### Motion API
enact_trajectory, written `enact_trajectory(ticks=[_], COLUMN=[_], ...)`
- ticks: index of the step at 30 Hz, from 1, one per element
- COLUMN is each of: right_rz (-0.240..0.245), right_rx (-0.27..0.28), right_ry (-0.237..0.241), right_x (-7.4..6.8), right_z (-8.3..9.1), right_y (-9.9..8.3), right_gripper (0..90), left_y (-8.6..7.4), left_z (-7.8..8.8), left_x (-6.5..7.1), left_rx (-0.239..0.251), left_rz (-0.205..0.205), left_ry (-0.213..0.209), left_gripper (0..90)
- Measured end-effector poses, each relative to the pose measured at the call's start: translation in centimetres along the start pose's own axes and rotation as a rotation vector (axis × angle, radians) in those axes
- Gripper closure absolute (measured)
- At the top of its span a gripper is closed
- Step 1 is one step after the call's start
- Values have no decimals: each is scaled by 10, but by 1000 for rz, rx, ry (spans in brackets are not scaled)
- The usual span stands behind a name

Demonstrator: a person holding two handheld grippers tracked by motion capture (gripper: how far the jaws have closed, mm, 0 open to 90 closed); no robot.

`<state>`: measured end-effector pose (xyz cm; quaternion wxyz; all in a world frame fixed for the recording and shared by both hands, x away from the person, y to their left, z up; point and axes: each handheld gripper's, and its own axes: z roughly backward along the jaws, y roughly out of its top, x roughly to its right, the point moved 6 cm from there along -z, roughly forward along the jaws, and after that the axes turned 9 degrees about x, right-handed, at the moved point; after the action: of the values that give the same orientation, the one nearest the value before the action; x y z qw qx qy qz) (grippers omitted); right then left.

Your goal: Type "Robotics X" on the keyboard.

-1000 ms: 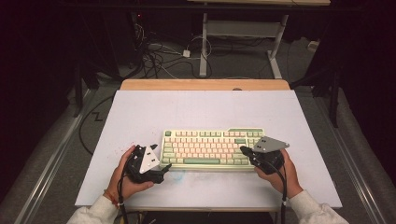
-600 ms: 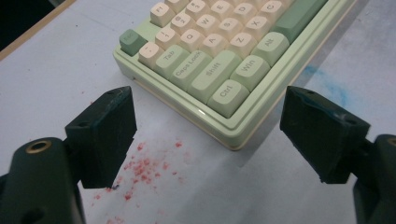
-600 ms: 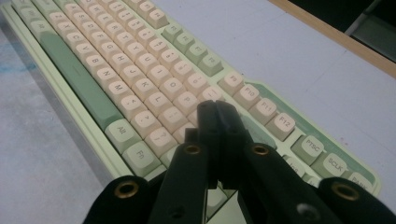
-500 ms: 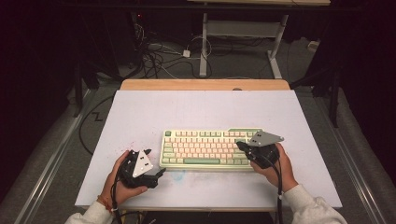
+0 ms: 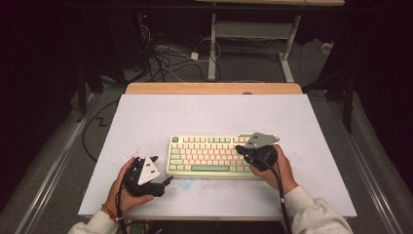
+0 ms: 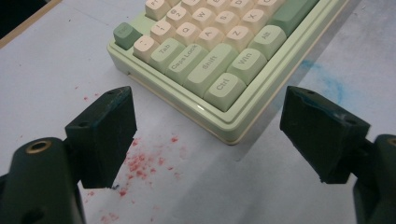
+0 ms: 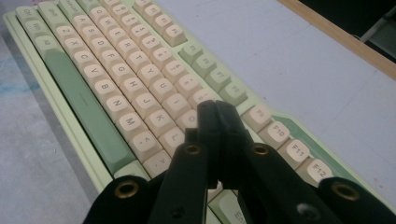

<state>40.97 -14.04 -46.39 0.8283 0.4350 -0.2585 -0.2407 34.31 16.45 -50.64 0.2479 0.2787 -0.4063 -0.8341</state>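
A pale green keyboard [image 5: 204,157] with cream keys lies on the white mat, near its front middle. My left gripper [image 5: 164,176] rests on the mat just left of the keyboard's front-left corner. In the left gripper view that gripper [image 6: 210,119] stands open, its jaws wide apart, with the keyboard's [image 6: 219,51] Ctrl corner just ahead of the gap. Nothing sits between its pads. My right gripper [image 5: 242,148] hovers over the keyboard's right half. Seen from the right gripper view, my right gripper [image 7: 215,112] is shut, empty, its tips just above the letter keys of the keyboard [image 7: 116,88].
The white mat [image 5: 214,114] covers a wooden table whose far edge [image 5: 214,88] shows bare wood. Red specks [image 6: 140,163] and a blue smear [image 6: 327,84] mark the mat near the keyboard's front. Cables [image 5: 165,56] and a desk frame [image 5: 212,44] lie on the floor beyond.
My right gripper has moved left and a little away from the person, from the keyboard's right end to over its keys. The left gripper has hardly moved.
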Motion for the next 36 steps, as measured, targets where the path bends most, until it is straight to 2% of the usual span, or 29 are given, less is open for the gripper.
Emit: enact_trajectory(ticks=[11, 20, 36], right_rz=[10, 7, 9], right_rx=[-31, -64, -115], right_ry=[29, 27, 19], right_x=[-11, -12, -11], right_z=[-22, -37, -47], right_y=[3, 0, -6], right_gripper=[900, 900, 900], left_y=[0, -1, -2], left_z=[-1, -1, -2], left_x=[1, 2, 4], left_rx=[0, -6, -19], left_rz=[-1, -2, -7], left_ry=[-7, -16, -27], left_gripper=[175, 175, 175])
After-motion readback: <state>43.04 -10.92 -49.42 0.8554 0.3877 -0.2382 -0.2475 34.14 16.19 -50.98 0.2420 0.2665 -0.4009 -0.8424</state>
